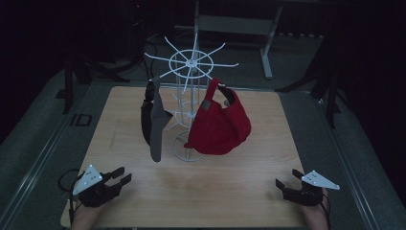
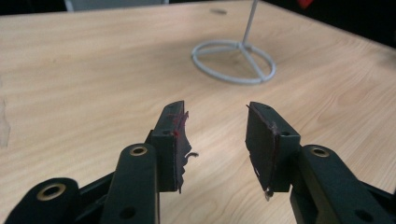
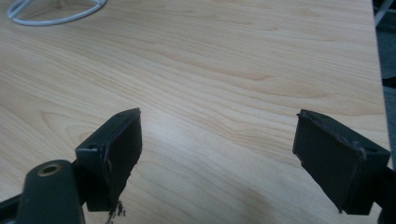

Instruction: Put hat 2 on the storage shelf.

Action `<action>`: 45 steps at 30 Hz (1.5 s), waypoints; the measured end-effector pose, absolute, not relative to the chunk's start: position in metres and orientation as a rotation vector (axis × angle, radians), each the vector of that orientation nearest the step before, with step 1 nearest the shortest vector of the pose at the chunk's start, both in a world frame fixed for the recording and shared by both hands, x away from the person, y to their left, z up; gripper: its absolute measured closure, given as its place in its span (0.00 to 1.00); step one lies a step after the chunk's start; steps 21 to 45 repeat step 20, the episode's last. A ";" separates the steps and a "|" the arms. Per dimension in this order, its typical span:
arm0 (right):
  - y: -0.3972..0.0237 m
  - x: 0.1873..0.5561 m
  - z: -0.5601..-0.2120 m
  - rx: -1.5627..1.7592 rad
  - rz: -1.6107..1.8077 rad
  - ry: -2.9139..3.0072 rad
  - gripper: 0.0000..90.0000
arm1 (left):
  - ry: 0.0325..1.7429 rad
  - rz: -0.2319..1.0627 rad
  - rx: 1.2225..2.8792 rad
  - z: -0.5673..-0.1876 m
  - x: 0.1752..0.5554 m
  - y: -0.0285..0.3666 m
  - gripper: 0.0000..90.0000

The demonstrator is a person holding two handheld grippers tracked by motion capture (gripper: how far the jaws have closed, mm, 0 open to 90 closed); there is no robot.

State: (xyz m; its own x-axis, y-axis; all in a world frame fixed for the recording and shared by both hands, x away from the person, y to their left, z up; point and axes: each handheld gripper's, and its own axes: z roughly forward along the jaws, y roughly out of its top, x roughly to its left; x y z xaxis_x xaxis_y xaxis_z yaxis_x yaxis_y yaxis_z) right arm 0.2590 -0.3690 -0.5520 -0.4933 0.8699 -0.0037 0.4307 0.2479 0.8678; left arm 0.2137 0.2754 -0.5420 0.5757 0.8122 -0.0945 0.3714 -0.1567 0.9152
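Note:
A white wire hat rack (image 1: pixel 190 103) stands upright in the middle of the wooden table (image 1: pixel 239 191). A red cap (image 1: pixel 220 125) hangs from a spoke on its right side, and a black and grey cap (image 1: pixel 154 122) hangs on its left. My left gripper (image 1: pixel 123 176) rests low at the table's front left, open, with nothing between its jaws (image 2: pixel 215 140). My right gripper (image 1: pixel 288 178) sits at the front right, open wide and empty (image 3: pixel 218 154). The rack's round base ring (image 2: pixel 233 60) lies ahead of the left gripper.
The table's right edge (image 3: pixel 376 56) runs close beside the right gripper. A grey metal frame (image 1: pixel 268 43) stands on the dark floor behind the table. Bare wood (image 1: pixel 201 191) stretches between the two grippers.

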 end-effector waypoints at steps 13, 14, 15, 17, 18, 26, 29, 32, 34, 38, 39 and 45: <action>-0.368 0.259 -0.553 1.154 1.162 2.032 0.17 | 0.982 0.490 1.788 -0.553 0.208 0.276 0.65; -0.368 0.259 -0.553 1.154 1.164 2.033 0.16 | 0.986 0.494 1.788 -0.553 0.208 0.276 0.65; -0.368 0.259 -0.554 1.151 1.160 2.031 0.15 | 0.988 0.498 1.790 -0.553 0.207 0.277 0.65; -0.368 0.259 -0.554 1.151 1.154 2.026 0.15 | 0.989 0.501 1.790 -0.553 0.207 0.277 0.65; -0.369 0.260 -0.553 1.144 1.161 2.025 0.15 | 0.989 0.503 1.785 -0.553 0.207 0.278 0.65; -0.369 0.260 -0.553 1.144 1.159 2.021 0.15 | 0.988 0.501 1.779 -0.553 0.207 0.278 0.65; -0.369 0.260 -0.553 1.144 1.159 2.021 0.15 | 0.988 0.501 1.779 -0.553 0.207 0.278 0.65; -0.369 0.260 -0.553 1.144 1.159 2.021 0.15 | 0.988 0.501 1.779 -0.553 0.207 0.278 0.65; -0.369 0.260 -0.553 1.144 1.159 2.021 0.15 | 0.988 0.501 1.779 -0.553 0.207 0.278 0.65; -0.369 0.260 -0.553 1.144 1.159 2.021 0.15 | 0.988 0.501 1.779 -0.553 0.207 0.278 0.65; -0.369 0.260 -0.553 1.144 1.159 2.021 0.15 | 0.988 0.501 1.779 -0.553 0.207 0.278 0.65; -0.369 0.260 -0.553 1.144 1.159 2.021 0.15 | 0.988 0.501 1.779 -0.553 0.207 0.278 0.65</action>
